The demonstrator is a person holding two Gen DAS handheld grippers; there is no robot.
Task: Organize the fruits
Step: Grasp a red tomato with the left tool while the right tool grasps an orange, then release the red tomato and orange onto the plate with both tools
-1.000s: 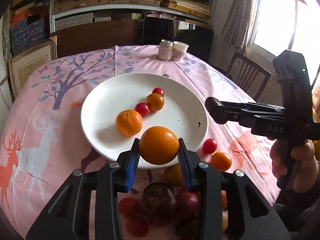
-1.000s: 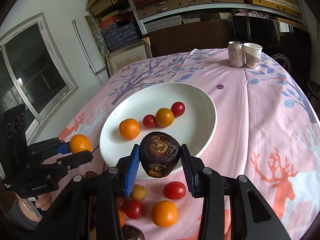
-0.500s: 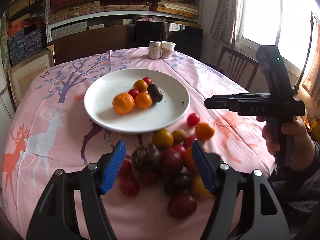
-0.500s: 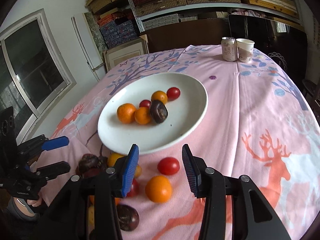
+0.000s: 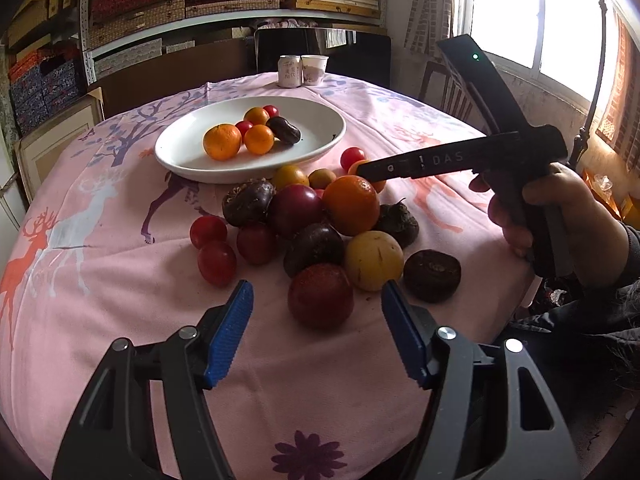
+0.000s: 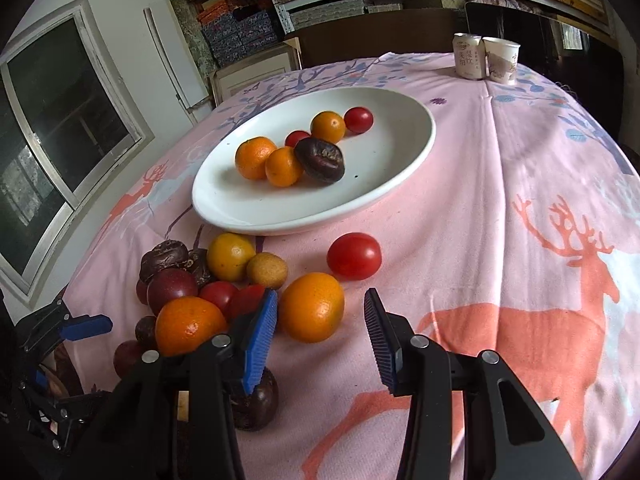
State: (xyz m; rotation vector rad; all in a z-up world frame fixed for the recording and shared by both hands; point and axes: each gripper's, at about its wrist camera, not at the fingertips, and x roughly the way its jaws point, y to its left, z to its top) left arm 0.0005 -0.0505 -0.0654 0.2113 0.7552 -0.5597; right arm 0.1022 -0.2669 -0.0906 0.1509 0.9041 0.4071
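Observation:
A white plate (image 5: 320,140) (image 6: 400,168) holds several small fruits: oranges (image 5: 222,142), cherry tomatoes and a dark passion fruit (image 6: 320,159). A pile of loose fruit lies on the pink cloth before it, with a big orange (image 5: 351,205) on top. My left gripper (image 5: 318,320) is open and empty, just short of a dark red plum (image 5: 320,295). My right gripper (image 6: 320,328) is open and empty, its jaws either side of an orange (image 6: 311,312). A red tomato (image 6: 354,255) lies beyond it.
A drink can (image 5: 289,71) and a paper cup (image 5: 314,69) stand at the table's far edge. The right gripper's body (image 5: 460,158) reaches over the pile from the right. A chair (image 5: 448,88) and shelves stand behind the table.
Both grippers let go of the orange and the passion fruit on the plate, opened, and drew back toward the loose fruit pile. The right gripper has come low around an orange.

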